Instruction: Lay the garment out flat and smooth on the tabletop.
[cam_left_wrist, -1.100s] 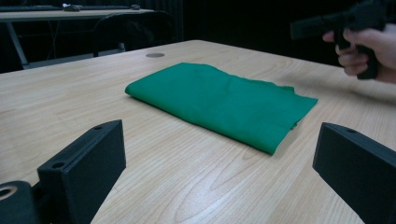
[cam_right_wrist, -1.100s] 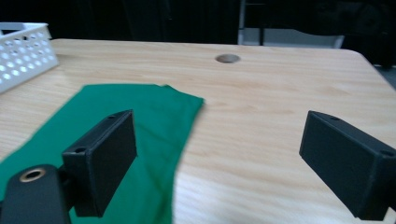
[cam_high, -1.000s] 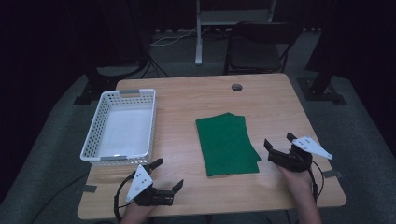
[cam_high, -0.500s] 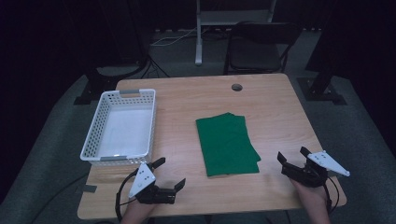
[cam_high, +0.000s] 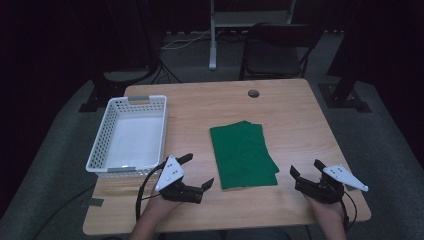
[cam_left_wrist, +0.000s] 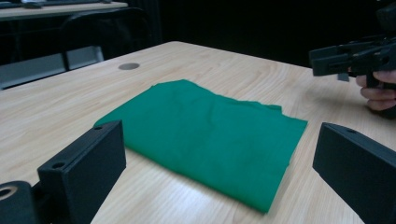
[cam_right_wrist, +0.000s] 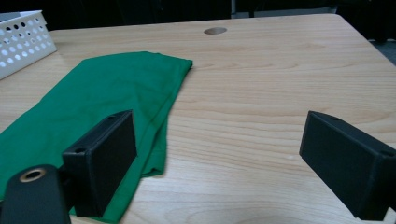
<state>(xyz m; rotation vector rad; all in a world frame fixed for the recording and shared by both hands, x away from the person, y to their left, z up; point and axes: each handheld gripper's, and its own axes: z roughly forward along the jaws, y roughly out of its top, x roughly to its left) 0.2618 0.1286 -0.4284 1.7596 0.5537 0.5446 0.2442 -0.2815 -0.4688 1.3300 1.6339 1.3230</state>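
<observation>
Right now a folded green cloth (cam_high: 243, 154) lies flat near the middle of the light wooden table (cam_high: 290, 107), its long axis running from the person's side toward the far edge with a slight slant. Its near short edge faces the gap between the two hands. A white perforated plastic basket (cam_high: 131, 133) sits well to the cloth's left, apart from it, and looks bare inside.

Both tools flank that near edge. The left gripper (cam_high: 200, 172) sits just beside the cloth's near left corner, jaws spread wide and nothing between them; in the left gripper view the cloth (cam_left_wrist: 205, 135) lies straight ahead between its two black jaws, its folded edge closest to them. The right gripper (cam_high: 306, 167) stands off the cloth's near right corner with bare table between them, its jaws likewise spread and holding nothing. In the right gripper view the cloth (cam_right_wrist: 93, 112) lies ahead and off to the left, passing behind the left-hand jaw, while the other jaw has only wood before it.

Judging from this, the left gripper is the nearer one and already lined up with the cloth. A short push forward along the table should bring its jaws onto the near left corner. The right gripper would first need to move sideways toward the cloth.
</observation>
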